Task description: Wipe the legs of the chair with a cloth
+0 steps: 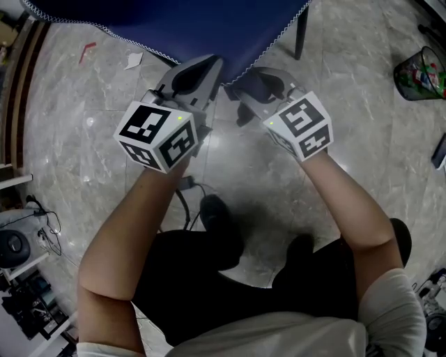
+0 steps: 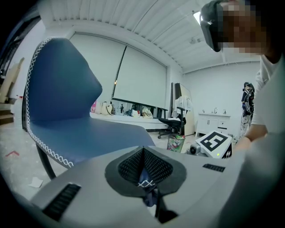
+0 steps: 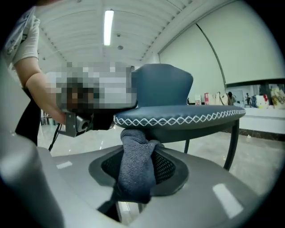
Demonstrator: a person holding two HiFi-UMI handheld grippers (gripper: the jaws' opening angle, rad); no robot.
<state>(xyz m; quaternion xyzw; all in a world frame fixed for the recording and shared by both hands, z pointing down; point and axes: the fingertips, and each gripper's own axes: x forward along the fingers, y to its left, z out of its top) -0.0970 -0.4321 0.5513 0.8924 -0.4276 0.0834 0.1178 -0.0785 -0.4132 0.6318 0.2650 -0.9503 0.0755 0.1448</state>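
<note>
A blue chair (image 1: 195, 21) with white zigzag stitching along its rim stands in front of me on thin black legs (image 1: 301, 35). My left gripper (image 1: 212, 66) is shut on the corner of the seat's edge; in the left gripper view a bit of blue stitched rim sits pinched between the pads of this gripper (image 2: 144, 178). My right gripper (image 1: 254, 87) hangs just right of it, below the seat rim (image 3: 178, 119). It is shut on a bunched grey cloth (image 3: 136, 164), which sticks up toward the underside of the seat. A black leg (image 3: 231, 142) shows at the right.
A mesh wastebasket (image 1: 421, 73) with rubbish stands on the marble floor at the right. A paper scrap (image 1: 134, 61) and a red piece (image 1: 87, 50) lie left of the chair. Cables and gear (image 1: 28, 230) crowd the left edge. An office chair (image 2: 171, 122) stands farther off.
</note>
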